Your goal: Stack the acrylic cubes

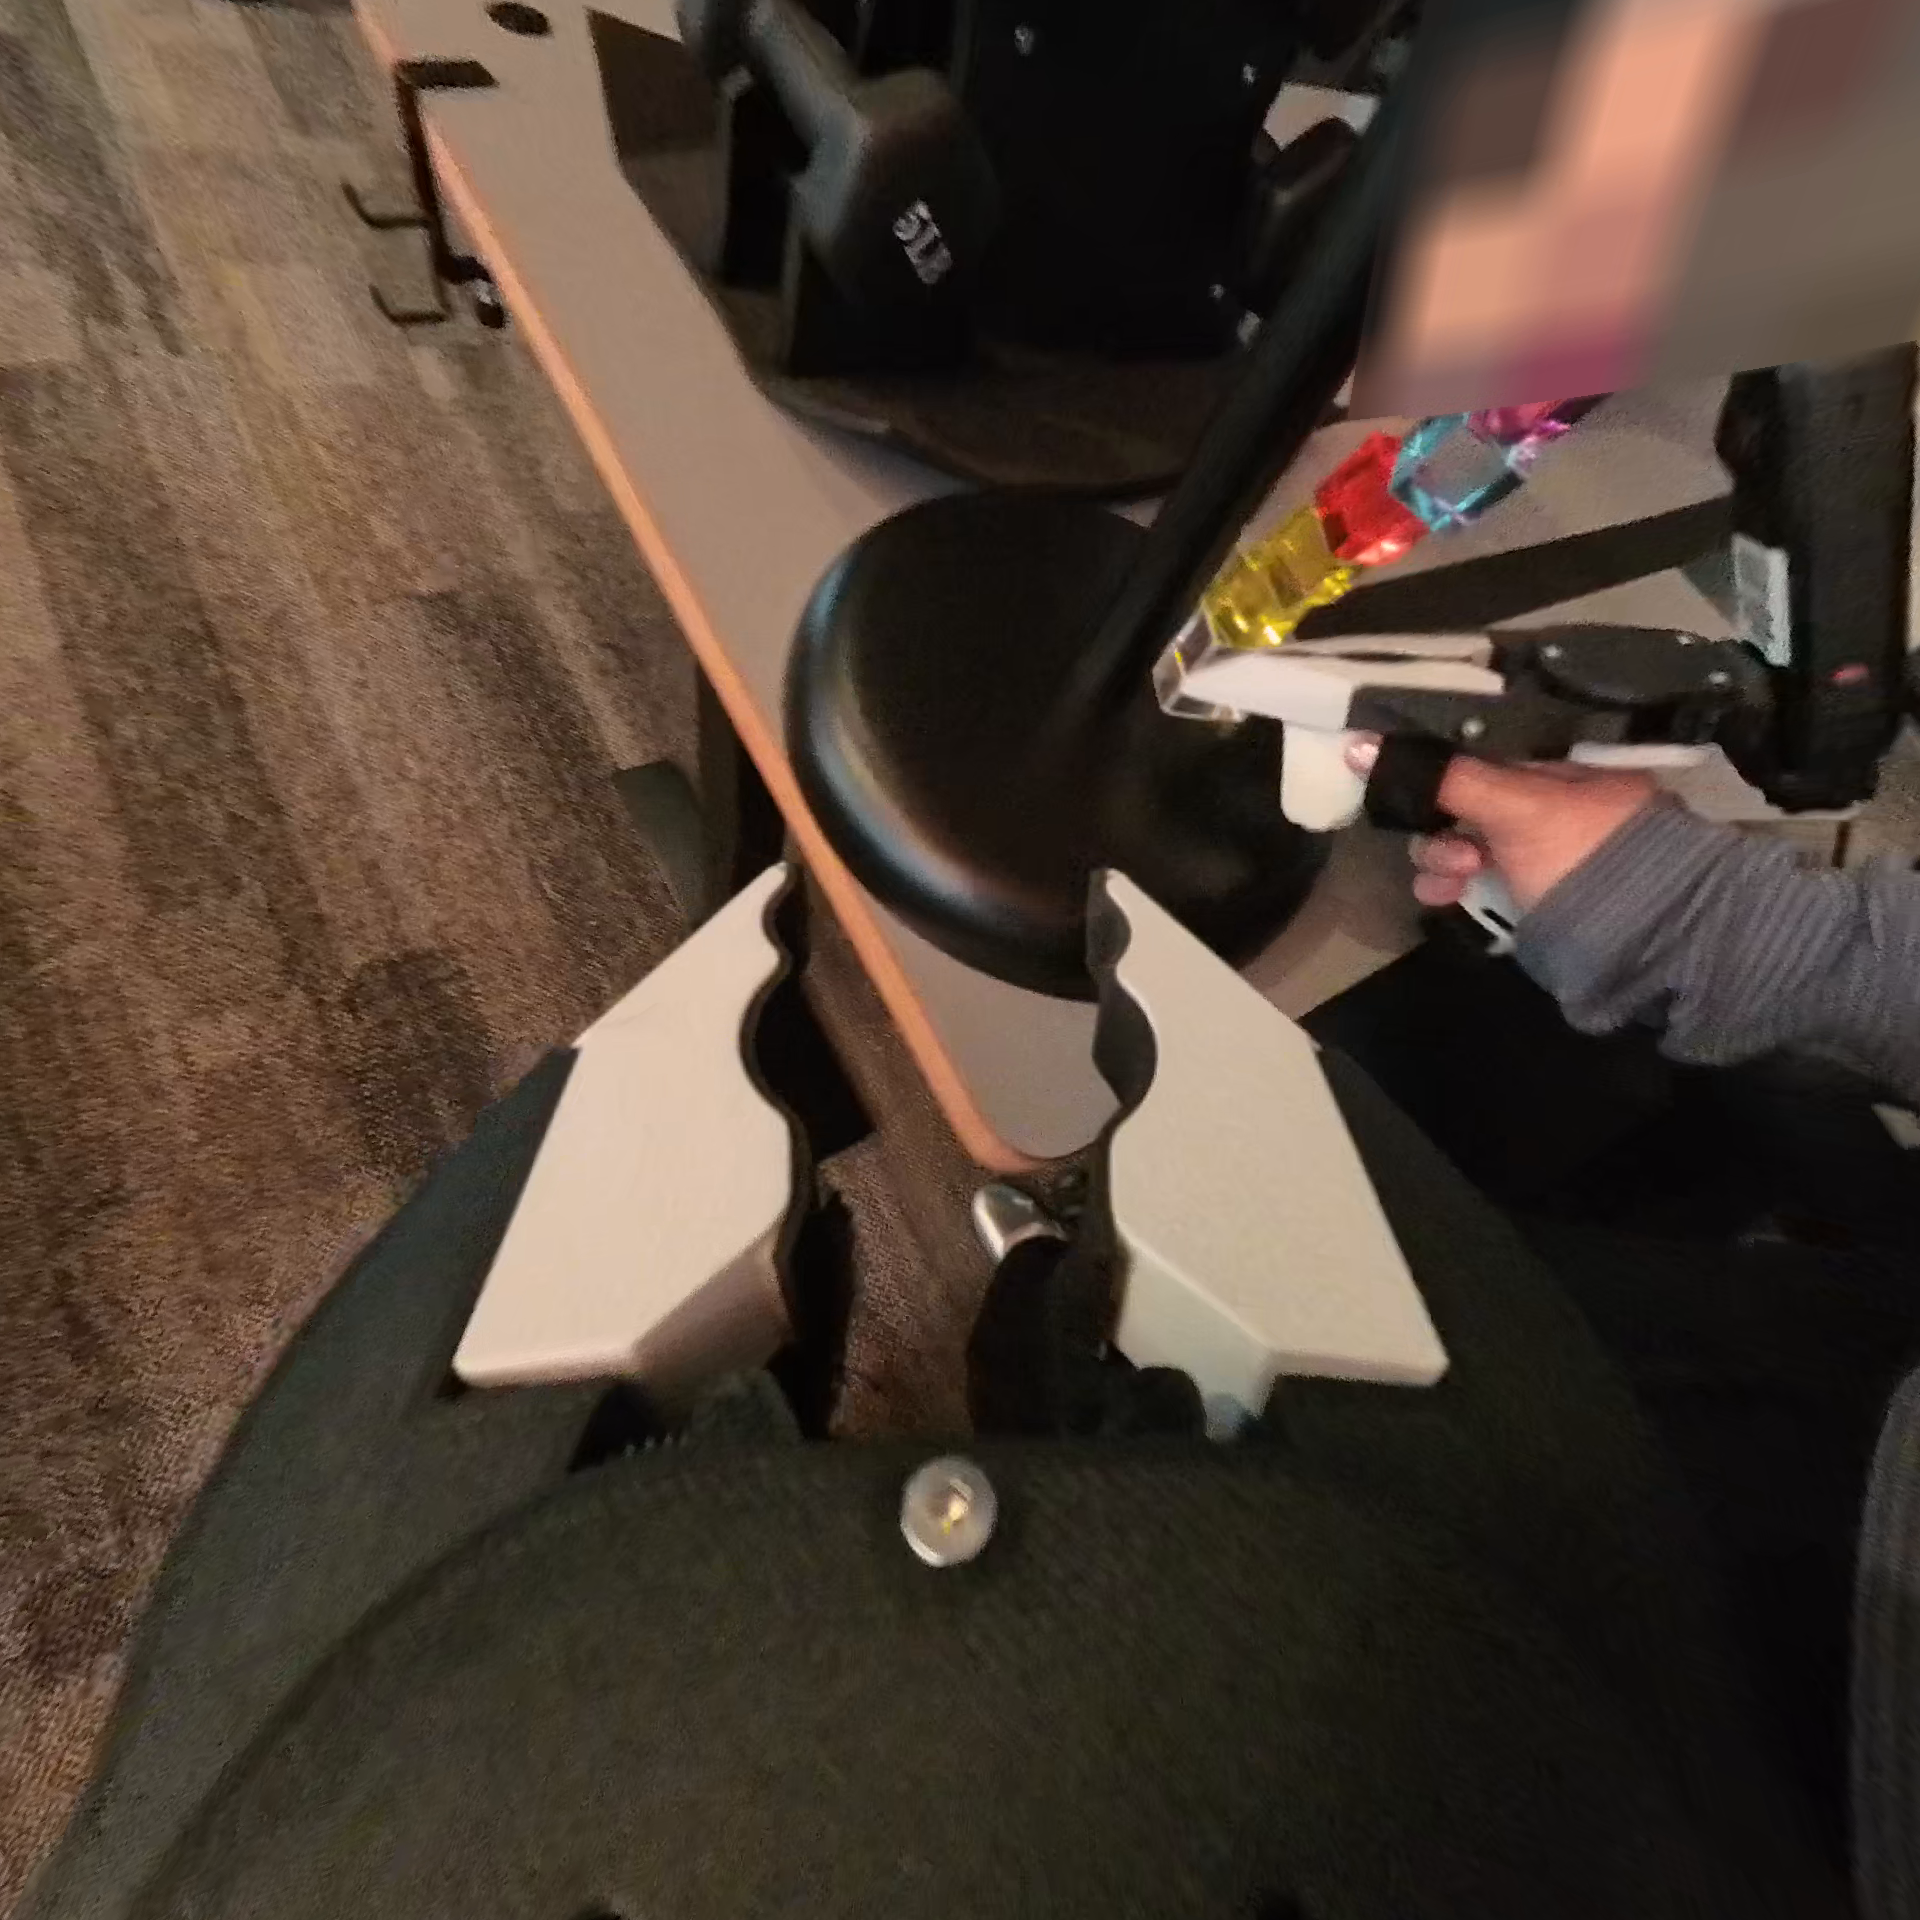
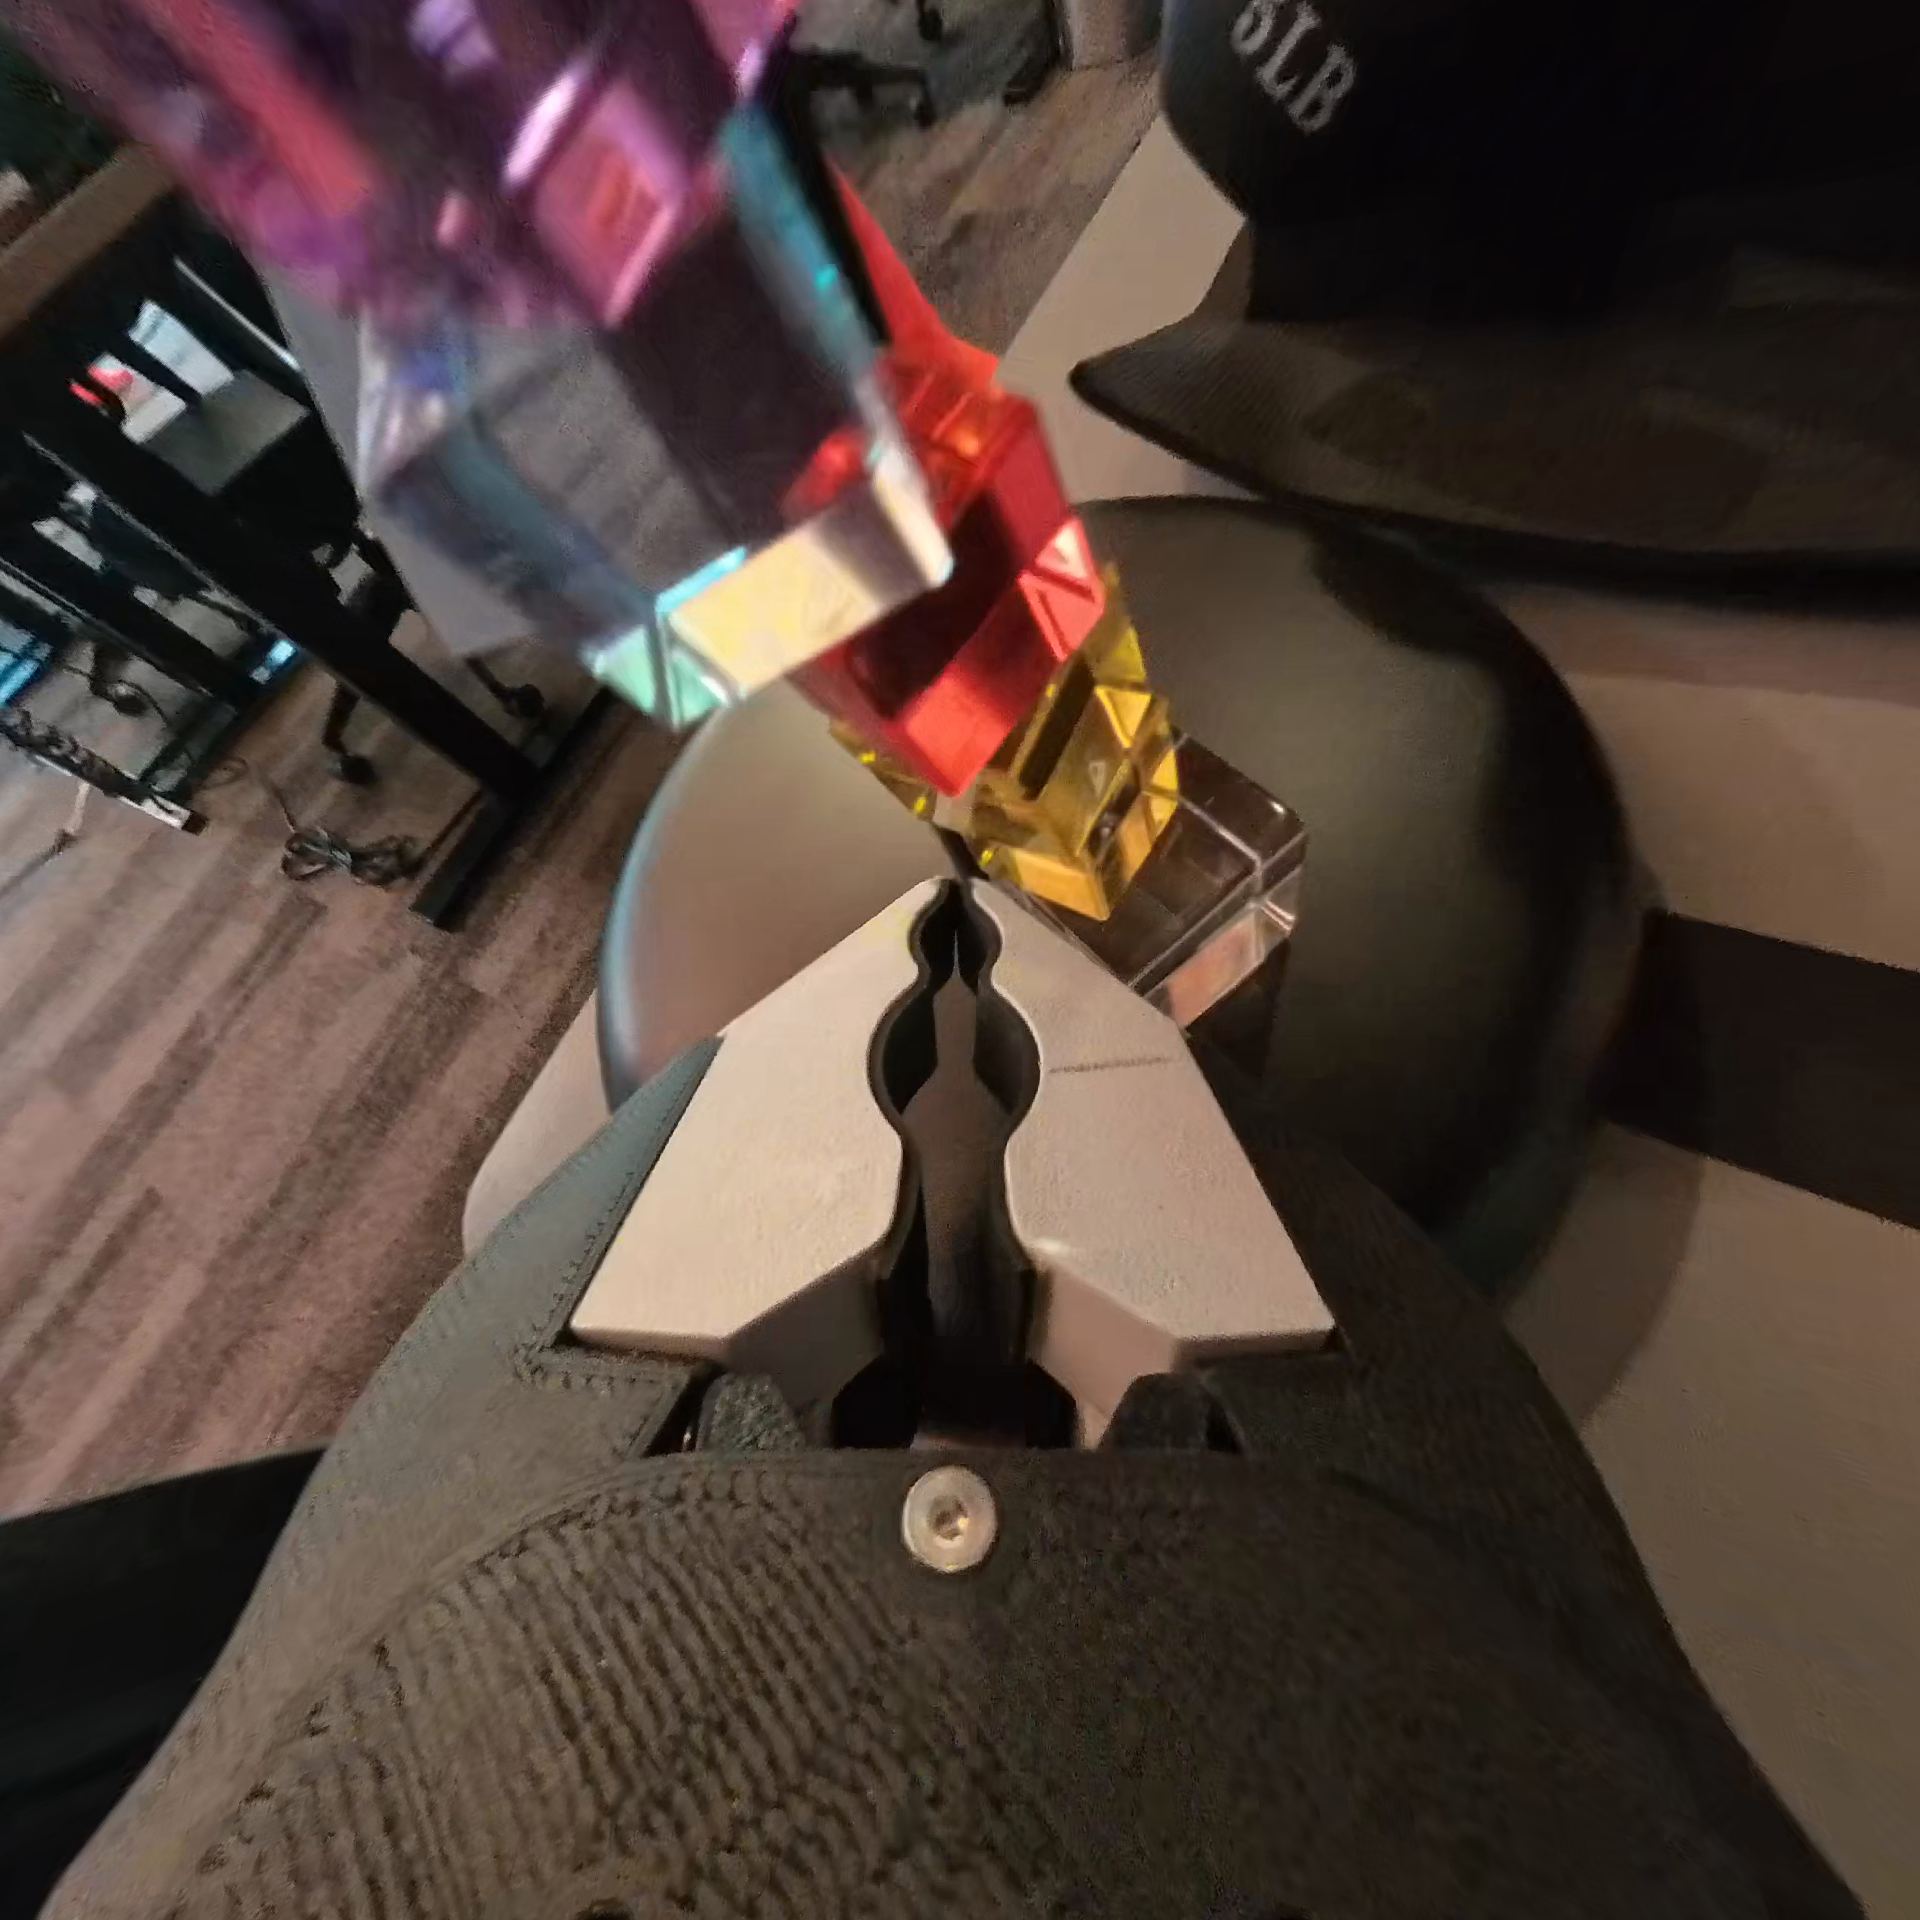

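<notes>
Right tongs (image 2: 961, 902) clenched on nothing, tips nudging beside clear acrylic base block (image 2: 1231, 914) of leaning stack of translucent coloured cubes (image 2: 966, 623) over black round dish (image 2: 1403, 790) on table (image 1: 623, 343). Left tongs (image 1: 940, 894) released, hovering nr dish rim, w/ nothing between. Judgement: keep pushes slow, low; stack looking tippy.

Tower of translucent cubes (image 2: 997, 665) on round black base (image 2: 1455, 831) on bench (image 1: 665, 343): clear cube (image 2: 1226, 894) lowest, then yellow (image 2: 1091, 790), red (image 1: 1369, 509), cyan (image 1: 1455, 473), magenta (image 1: 1522, 426). Cubes twisted relative to each other. Right gripper (image 2: 961, 894) closed, tips beside the clear and yellow cubes.
</notes>
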`<state>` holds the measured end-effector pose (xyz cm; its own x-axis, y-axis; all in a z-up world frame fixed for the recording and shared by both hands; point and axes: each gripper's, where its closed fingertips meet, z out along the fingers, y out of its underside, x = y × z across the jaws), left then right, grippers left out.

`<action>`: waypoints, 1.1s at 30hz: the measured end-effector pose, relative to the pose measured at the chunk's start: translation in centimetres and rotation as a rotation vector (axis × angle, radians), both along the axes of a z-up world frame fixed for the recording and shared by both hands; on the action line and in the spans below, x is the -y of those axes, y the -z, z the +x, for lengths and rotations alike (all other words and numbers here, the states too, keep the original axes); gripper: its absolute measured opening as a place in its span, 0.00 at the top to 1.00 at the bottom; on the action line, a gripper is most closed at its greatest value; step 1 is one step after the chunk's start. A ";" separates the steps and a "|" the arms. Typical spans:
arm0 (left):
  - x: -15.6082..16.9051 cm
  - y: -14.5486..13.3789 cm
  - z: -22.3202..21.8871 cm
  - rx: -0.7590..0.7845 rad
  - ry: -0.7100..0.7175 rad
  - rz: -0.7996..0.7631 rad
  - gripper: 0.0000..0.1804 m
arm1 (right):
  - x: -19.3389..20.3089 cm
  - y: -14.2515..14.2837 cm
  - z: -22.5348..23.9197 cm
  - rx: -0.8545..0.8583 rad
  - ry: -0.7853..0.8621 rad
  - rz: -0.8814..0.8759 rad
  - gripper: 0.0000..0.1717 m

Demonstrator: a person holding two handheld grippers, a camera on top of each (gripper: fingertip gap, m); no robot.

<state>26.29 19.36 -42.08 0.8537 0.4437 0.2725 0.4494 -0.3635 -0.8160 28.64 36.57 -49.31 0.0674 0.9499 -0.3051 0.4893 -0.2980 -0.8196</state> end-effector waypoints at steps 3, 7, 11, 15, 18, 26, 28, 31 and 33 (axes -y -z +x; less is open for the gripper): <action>-2.6 0.2 1.0 -0.004 0.037 -0.010 0.70 | -2.0 -0.5 -0.7 0.000 -0.006 -0.027 1.00; -5.8 -0.3 1.4 -0.016 0.052 0.009 0.70 | -4.8 0.1 -1.3 0.022 -0.005 -0.144 1.00; -8.6 -0.4 0.7 -0.027 0.033 0.028 0.70 | -7.5 0.3 -2.6 -0.011 0.061 -0.311 1.00; -10.2 -0.8 -1.0 -0.074 -0.008 0.021 0.71 | -10.1 0.8 -3.7 -0.007 0.062 -0.352 1.00; -10.1 -1.0 -2.7 -0.086 -0.075 0.029 0.71 | -11.5 0.6 -4.6 -0.003 0.046 -0.372 1.00; -6.2 -1.0 -4.8 -0.067 -0.223 0.058 0.70 | -15.5 -1.5 -2.6 -0.049 0.149 -0.225 1.00; -4.1 -1.4 -5.3 -0.065 -0.281 0.088 0.70 | -16.2 -2.4 -1.0 -0.060 0.171 -0.081 1.00; 0.0 -1.5 -5.9 -0.059 -0.374 0.110 0.70 | -15.0 -3.3 1.6 -0.041 0.124 0.085 1.00; 3.2 -1.0 -6.0 -0.045 -0.434 0.103 0.70 | -12.8 -3.7 3.3 -0.017 0.053 0.171 1.00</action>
